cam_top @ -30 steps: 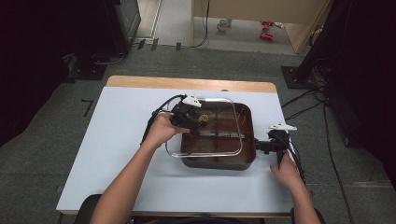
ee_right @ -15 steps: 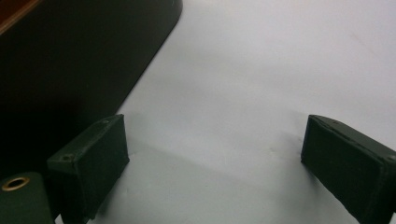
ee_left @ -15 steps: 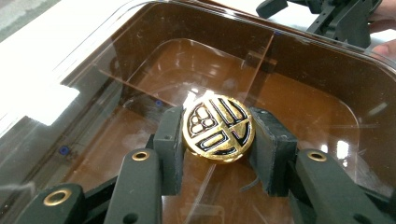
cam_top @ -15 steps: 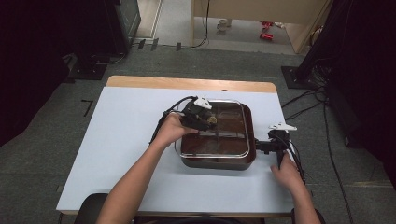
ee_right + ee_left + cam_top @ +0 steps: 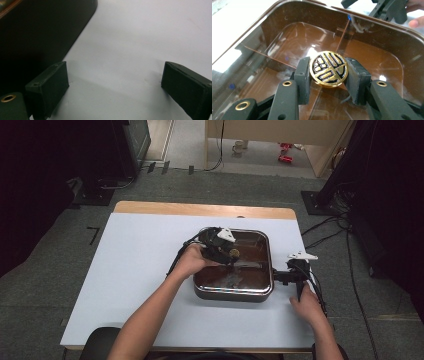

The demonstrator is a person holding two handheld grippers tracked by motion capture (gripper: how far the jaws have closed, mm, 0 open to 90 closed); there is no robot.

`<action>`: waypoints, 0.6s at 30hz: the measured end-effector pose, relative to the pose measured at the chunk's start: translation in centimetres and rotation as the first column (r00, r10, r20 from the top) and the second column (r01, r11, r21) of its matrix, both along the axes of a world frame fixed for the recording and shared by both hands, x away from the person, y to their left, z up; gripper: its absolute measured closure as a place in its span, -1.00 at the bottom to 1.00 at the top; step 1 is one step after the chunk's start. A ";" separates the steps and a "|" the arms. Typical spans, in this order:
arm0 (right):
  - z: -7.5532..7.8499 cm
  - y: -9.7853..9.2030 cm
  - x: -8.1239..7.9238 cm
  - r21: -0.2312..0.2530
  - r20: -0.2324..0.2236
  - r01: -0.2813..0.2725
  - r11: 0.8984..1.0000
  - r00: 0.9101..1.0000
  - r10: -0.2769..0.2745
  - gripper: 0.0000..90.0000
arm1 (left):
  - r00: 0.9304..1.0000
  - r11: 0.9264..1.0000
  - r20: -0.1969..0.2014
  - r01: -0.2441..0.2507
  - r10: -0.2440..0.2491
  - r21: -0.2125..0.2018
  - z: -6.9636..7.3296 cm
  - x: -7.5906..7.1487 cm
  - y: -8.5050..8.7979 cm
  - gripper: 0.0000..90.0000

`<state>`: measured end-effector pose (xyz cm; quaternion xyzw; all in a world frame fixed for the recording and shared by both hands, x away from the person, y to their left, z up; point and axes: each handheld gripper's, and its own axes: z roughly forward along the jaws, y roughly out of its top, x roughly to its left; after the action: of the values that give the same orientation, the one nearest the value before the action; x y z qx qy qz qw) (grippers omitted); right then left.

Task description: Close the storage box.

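Now left gripper point(image 5: 329, 75) pinching gold-and-black knob point(image 5: 328, 69) of glass lid point(image 5: 235, 257) between its fingers, lid over brown pan point(image 5: 234, 292) on desk point(image 5: 130, 270). Right gripper point(image 5: 113, 87) beside pan, fingers spread, empty.

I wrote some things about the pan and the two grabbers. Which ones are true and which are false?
1. The left gripper holds the gold and black round knob of the glass lid. True.
2. The lid lies on the table, away from the pan. False: it is over the brown square pan, seen through the glass.
3. The right gripper is squeezing the pan's handle. False: its jaws stand wide apart over the white table, with nothing between them.
4. The right gripper sits beside the pan's right edge in the high view. True.
5. The pan is round and silver inside. False: it is square with rounded corners and brown inside.
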<state>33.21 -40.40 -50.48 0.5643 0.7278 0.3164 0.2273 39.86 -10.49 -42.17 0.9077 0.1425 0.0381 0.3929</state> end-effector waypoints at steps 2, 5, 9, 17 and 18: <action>0.0 0.0 0.0 0.000 0.000 -0.001 1.000 1.000 0.001 -0.85 | 1.000 1.000 -0.011 -0.001 0.001 -0.007 -0.1 0.0 -0.2 0.32; 0.0 0.0 0.0 0.000 0.000 0.000 1.000 1.000 0.000 -0.85 | 1.000 1.000 -0.011 -0.007 0.007 -0.011 -0.3 0.1 -0.2 0.32; 0.0 0.0 0.0 0.000 0.000 0.000 1.000 1.000 0.000 -0.85 | 1.000 1.000 -0.024 -0.012 0.012 -0.020 -0.4 0.1 -0.2 0.31; 0.0 0.0 0.0 0.001 0.000 0.000 1.000 1.000 0.000 -0.85 | 0.997 0.999 -0.071 -0.019 0.017 -0.038 -0.5 0.4 0.0 0.24; 0.0 0.0 0.0 0.000 0.000 0.000 1.000 1.000 0.000 -0.85 | 0.998 0.999 -0.064 -0.019 0.017 -0.031 -0.4 0.3 -0.1 0.17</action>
<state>33.20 -40.40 -50.48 0.5643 0.7278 0.3166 0.2273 40.21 -10.57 -42.61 0.9008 0.1638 0.0103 0.4021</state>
